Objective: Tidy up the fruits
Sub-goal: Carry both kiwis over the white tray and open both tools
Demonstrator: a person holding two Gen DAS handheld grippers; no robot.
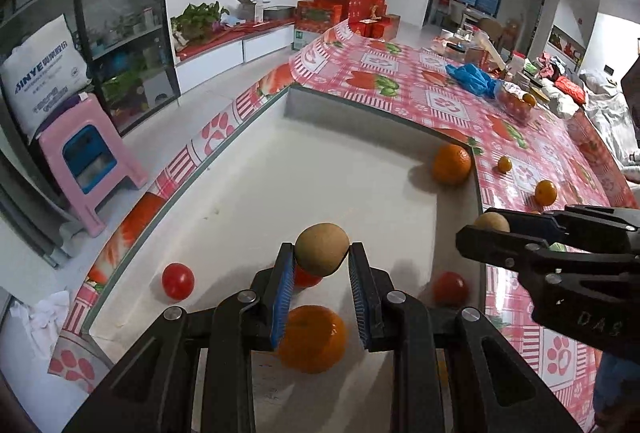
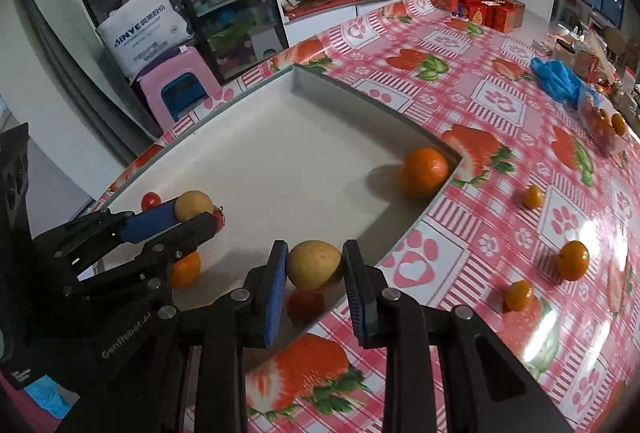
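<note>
Only the left wrist view shows the big orange (image 1: 312,338) under the left gripper (image 1: 322,259), which clamps a round tan fruit (image 1: 322,249) above the white tray (image 1: 280,169) — no long axis. The right gripper (image 2: 314,267) grasps a yellowish fruit (image 2: 314,265), slightly elongated sideways, over the tray's edge.

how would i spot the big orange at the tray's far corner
Find the shallow white tray set on the strawberry-print tablecloth. In its far right corner, against the walls, sits the big orange. It is alone there and far larger than the small oranges out on the cloth.
</note>
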